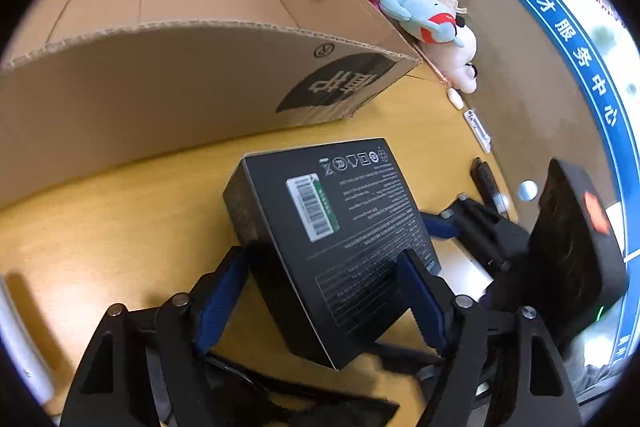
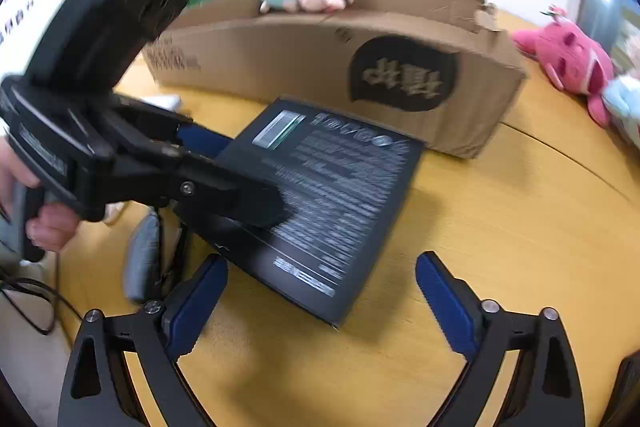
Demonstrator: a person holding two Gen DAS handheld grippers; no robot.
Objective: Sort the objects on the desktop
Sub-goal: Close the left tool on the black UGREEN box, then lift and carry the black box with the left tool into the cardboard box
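the black box (image 1: 332, 247) is tilted above the yellow desk (image 1: 120, 227), clamped across its sides by the left gripper (image 1: 324, 299). the right gripper (image 2: 320, 303) hangs wide open, empty. carrying step; next, likely lift it over the cardboard carton (image 1: 180, 79) wall.

White Chinese characters, 吴中区人才服务中心, are carried along a blue band (image 1: 560, 39) on the glass wall in the left wrist view. A black speech-bubble mark (image 1: 340, 83) with brown characters, seen upside down and not safely read, is printed on the cardboard box (image 1: 160, 99). On the black box (image 1: 340, 235), a white barcode sticker (image 1: 314, 209) with a green edge, a row of compliance symbols (image 1: 356, 159) and fine white print are shown, too small to be read.
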